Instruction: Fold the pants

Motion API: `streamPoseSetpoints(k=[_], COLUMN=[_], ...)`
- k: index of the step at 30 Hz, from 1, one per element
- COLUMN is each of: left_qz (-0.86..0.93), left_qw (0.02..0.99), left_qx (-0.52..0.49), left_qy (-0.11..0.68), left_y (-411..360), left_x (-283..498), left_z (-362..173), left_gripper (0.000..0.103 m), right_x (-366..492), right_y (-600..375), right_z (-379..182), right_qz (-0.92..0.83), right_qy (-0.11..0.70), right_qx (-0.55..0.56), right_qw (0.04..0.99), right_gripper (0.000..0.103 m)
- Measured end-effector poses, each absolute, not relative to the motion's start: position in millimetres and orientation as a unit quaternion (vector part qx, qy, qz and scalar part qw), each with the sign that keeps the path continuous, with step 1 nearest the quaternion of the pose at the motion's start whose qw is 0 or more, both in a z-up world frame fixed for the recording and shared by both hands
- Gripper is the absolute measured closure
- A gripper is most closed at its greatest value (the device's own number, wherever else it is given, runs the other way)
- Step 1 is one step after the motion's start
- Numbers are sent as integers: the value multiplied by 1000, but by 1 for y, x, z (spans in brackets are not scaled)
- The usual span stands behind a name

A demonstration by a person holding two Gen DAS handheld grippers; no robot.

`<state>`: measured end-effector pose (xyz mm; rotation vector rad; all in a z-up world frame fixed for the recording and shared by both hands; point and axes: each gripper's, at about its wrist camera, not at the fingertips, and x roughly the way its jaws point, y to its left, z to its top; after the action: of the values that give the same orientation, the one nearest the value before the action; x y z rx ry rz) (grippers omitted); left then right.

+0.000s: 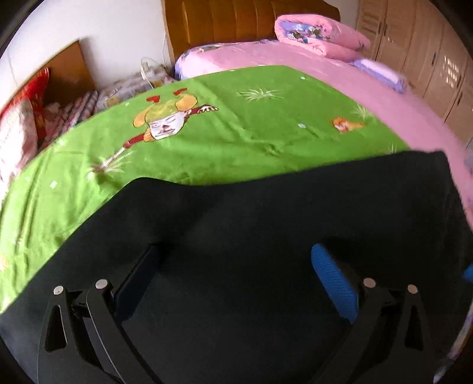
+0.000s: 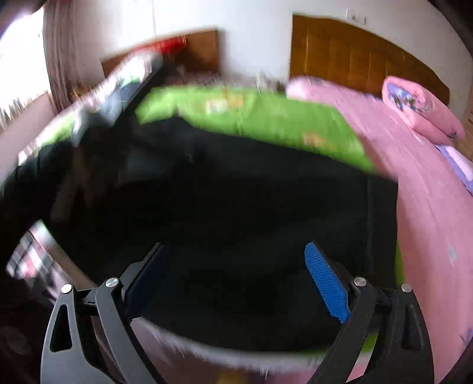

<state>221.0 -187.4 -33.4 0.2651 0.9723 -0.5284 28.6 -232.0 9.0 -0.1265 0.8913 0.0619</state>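
Observation:
Black pants (image 1: 266,221) lie spread flat on a green cartoon-print sheet (image 1: 236,133), filling the lower half of the left wrist view. My left gripper (image 1: 236,271) hovers over them, open, its fingers wide apart and nothing between them. In the right wrist view, which is motion-blurred, the same pants (image 2: 236,192) stretch from the left to a straight edge at the right. My right gripper (image 2: 233,277) is open above the near edge of the cloth, its blue pad (image 2: 325,283) bare. A blurred grey-and-black shape (image 2: 118,88) sits over the pants' far left end; I cannot tell what it is.
The green sheet lies on a pink bed (image 1: 384,103). At its head are a folded pink quilt (image 1: 319,35) and a wooden headboard (image 1: 236,23). Wardrobe doors (image 1: 428,59) stand to the right. A second bed with red bedding (image 1: 29,118) is on the left.

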Motion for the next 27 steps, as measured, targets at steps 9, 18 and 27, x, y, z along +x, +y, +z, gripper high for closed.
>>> streamPoseSetpoints(k=[9,18,27], left_qz=[-225,-216,-217], left_qw=[853,857,857], left_qx=[127,126,122], left_qy=[453,451,451], left_y=[-191,-190,-189], left_x=[227,229,228], left_z=[-36,-35,-34], left_gripper=[1,1,1], right_x=[-7,6,86], right_y=[-243,-230,-215], right_z=[4,48,8], right_qz=[55,57,16], right_qy=[388,372,461], right_qx=[-35,3,-40], right_qw=[919,926,886], right_gripper=[11,11,7])
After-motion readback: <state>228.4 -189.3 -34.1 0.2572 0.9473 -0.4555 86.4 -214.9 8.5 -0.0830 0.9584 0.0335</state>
